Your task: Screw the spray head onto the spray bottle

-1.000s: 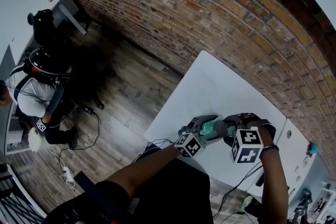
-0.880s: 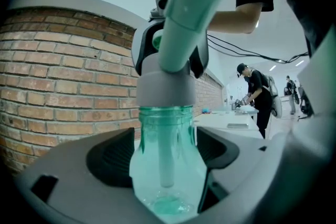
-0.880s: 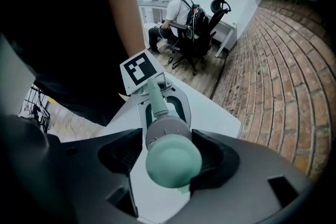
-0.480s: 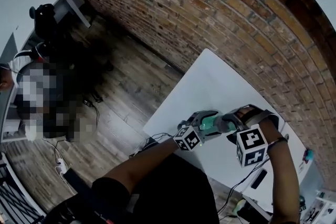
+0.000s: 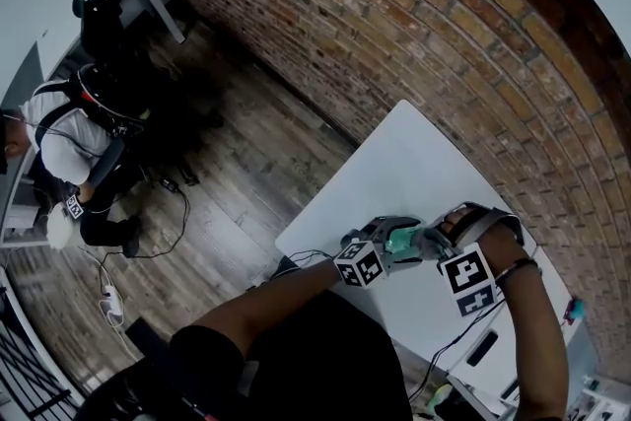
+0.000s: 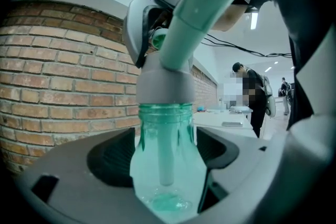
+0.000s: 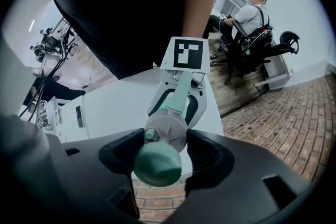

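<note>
Left tool clamps the spray bottle; right tool grips the spray head, which sits on the neck. Final tightening probably not yet done.

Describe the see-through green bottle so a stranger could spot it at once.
Find the white table by the brick wall. Over its near edge, the left hand-held gripper clamps the spray bottle. It alone is clear green, topped by a grey-collared spray head that the right hand-held gripper grips.
</note>
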A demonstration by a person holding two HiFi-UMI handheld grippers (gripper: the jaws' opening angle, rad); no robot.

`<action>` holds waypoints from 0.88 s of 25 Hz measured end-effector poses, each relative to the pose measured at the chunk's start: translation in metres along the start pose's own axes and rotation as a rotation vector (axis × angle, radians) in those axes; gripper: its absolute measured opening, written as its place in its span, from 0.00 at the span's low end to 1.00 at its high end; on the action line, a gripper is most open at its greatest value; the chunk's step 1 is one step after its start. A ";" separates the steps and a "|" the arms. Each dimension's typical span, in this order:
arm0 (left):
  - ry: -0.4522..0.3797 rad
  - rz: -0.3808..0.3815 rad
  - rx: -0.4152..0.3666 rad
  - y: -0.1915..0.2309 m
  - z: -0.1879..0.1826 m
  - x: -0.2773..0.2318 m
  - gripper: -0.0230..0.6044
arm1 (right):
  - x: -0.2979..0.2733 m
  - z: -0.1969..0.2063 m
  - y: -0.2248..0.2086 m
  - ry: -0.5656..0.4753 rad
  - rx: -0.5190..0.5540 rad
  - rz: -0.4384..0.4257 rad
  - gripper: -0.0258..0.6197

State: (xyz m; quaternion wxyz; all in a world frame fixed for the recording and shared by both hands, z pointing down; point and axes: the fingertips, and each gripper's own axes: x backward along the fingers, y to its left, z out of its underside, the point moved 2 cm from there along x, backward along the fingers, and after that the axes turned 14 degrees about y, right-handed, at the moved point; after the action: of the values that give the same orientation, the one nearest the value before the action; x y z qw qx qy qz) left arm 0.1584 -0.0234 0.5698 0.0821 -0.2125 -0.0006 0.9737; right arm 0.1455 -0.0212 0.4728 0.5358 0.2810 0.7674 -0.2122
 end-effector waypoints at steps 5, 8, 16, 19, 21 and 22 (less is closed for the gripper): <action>0.001 0.008 -0.006 -0.001 0.003 0.001 0.62 | -0.002 -0.002 -0.001 -0.029 -0.046 -0.013 0.44; 0.001 0.010 -0.004 -0.003 0.004 0.002 0.62 | -0.002 -0.004 -0.001 -0.052 -0.092 -0.021 0.44; -0.005 -0.006 -0.010 0.000 0.000 0.004 0.62 | 0.000 -0.002 -0.004 -0.082 -0.184 -0.046 0.44; -0.011 0.007 -0.017 0.000 0.002 0.003 0.62 | -0.001 -0.002 -0.004 -0.088 -0.209 -0.044 0.45; -0.015 0.022 -0.015 0.000 0.001 0.002 0.62 | -0.002 -0.001 -0.003 -0.097 -0.237 -0.056 0.44; -0.017 0.027 -0.014 0.000 0.001 0.002 0.62 | -0.002 -0.001 -0.003 -0.105 -0.254 -0.067 0.45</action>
State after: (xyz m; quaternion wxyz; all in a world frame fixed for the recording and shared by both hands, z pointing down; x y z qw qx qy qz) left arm 0.1562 -0.0229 0.5698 0.0676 -0.2049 -0.0051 0.9764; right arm 0.1437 -0.0230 0.4751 0.5993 0.1737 0.7678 -0.1455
